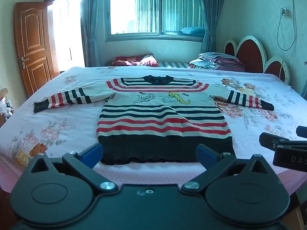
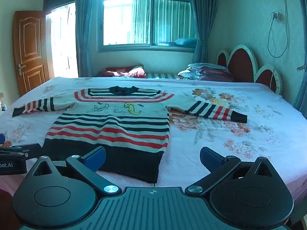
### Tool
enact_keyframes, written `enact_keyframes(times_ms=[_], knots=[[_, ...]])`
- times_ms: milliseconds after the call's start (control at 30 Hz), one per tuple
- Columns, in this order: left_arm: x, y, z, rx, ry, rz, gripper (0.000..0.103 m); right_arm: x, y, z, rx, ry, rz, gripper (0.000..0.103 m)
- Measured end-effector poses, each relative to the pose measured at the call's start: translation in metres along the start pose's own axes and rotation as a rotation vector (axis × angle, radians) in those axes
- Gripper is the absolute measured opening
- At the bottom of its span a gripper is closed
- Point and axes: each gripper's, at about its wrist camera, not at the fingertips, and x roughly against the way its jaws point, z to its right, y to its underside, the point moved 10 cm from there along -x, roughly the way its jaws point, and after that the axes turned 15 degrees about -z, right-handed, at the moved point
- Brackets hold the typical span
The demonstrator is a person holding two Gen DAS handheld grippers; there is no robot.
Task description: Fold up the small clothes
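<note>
On the bed (image 1: 57,118), mid-sheet: sweater (image 1: 163,115) spread flat, face up, collar far, dark hem near, both sleeves out to the sides. Left tool (image 1: 149,154) hangs over the near hem, jaws wide, nothing between them. Right tool (image 2: 152,158) just right of it, over the hem's right corner, also wide, empty. Pillows (image 1: 216,61) far right by the headboard (image 1: 251,55).

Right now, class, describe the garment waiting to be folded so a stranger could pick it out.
Find the wide bed with the pink floral sheet. Spread flat on its near half lies a knitted striped sweater, sleeves outstretched. Unlike the folded bedding by the headboard, it has red and dark stripes and cartoon animals.
</note>
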Motion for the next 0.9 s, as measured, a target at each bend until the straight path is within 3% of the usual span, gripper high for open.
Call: enact_keyframes(times_ms=[900], knots=[[0.0072,-0.0042,0.0002,0.002,-0.004,0.013,0.103,-0.0033,-0.0005,-0.0001,0.004,0.002,0.000,0.103]])
